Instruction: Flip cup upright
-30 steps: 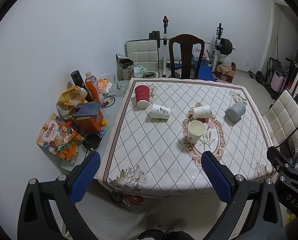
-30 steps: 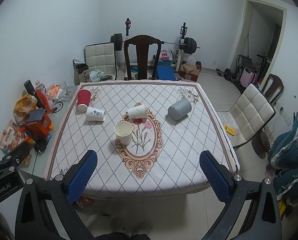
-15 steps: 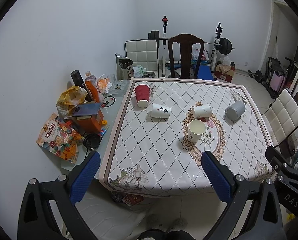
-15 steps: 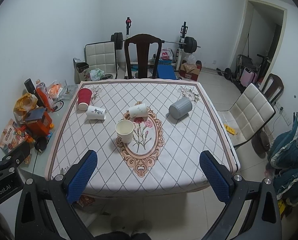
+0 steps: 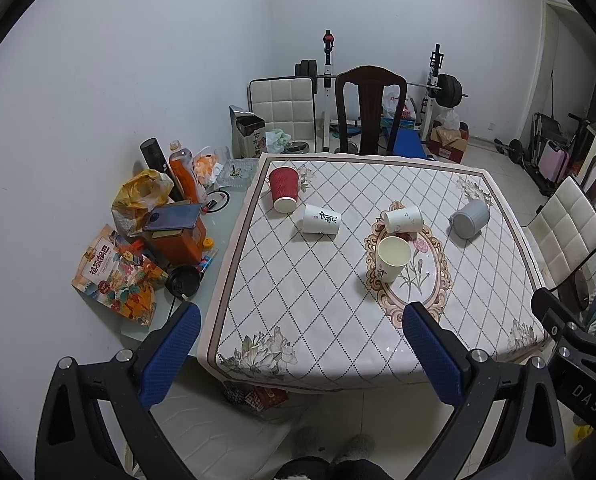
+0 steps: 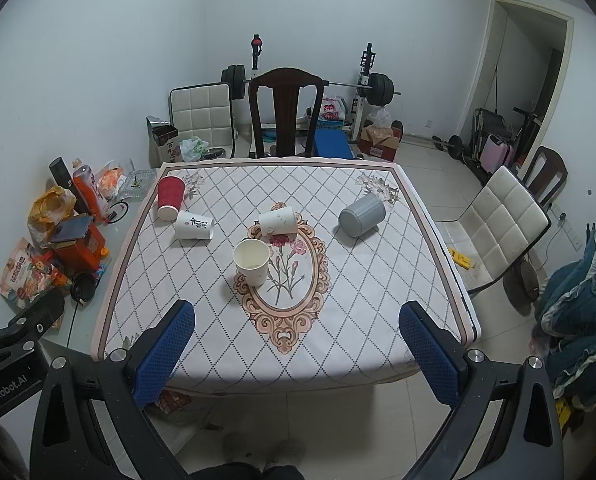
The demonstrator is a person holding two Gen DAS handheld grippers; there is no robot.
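Short of the table (image 6: pixel 438 240) edge, left gripper (image 5: pixel 302 354) and right gripper (image 6: pixel 296 354) hang spread, holding nothing.

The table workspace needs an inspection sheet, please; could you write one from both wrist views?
Surface: table under a diamond-patterned cloth with a floral medallion.
Job's things: cream cup upright; red cup, lettered white cup, speckled white cup and grey cup lie on their sides.
Clutter: snack bag, orange box, bottles and a yellow bag at the table's left side.
Grippers: left gripper and right gripper open, holding nothing, short of the table.
Cables: a black cord by the snack bag.
Surroundings: dark wooden chair, barbell rack, padded white chairs, doorway on the right.
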